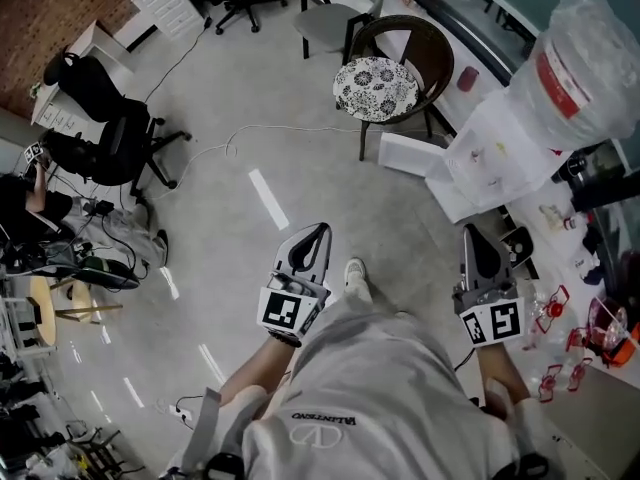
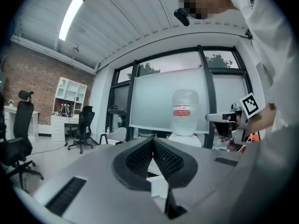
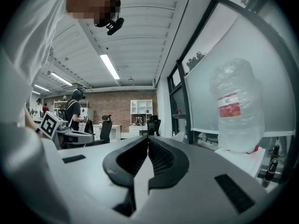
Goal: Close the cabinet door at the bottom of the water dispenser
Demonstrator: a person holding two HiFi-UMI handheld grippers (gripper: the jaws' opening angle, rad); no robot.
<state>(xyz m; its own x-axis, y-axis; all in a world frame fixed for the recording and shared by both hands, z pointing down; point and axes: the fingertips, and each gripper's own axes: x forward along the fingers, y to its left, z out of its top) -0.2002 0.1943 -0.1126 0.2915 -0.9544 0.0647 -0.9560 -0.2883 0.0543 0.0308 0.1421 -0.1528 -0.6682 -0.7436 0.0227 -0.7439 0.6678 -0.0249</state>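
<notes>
- Two claws sit closest: left claw [image 1: 322,228] and right claw [image 1: 470,230], both clenched on nothing and held level by a person in a pale shirt [image 1: 390,388].
- One water dispenser [image 1: 490,158] stands ahead on the right with one bottle [image 1: 575,63] on top. Its bottom cabinet door [image 1: 405,154] juts open, well apart from both claws.
- One wicker chair [image 1: 400,38] holds one patterned cushion [image 1: 375,86].
- Two black office chairs [image 1: 110,138] stand on the left.
- Grey concrete floor [image 1: 250,268] and a brick wall [image 1: 40,18] frame the room.

Smooth grey floor [image 1: 320,198] shines faintly; the water dispenser [image 1: 500,153] looks white plastic, its bottle [image 1: 578,63] clear and crinkled; a dark wicker chair [image 1: 438,58] carries a patterned cloth cushion [image 1: 375,88].
</notes>
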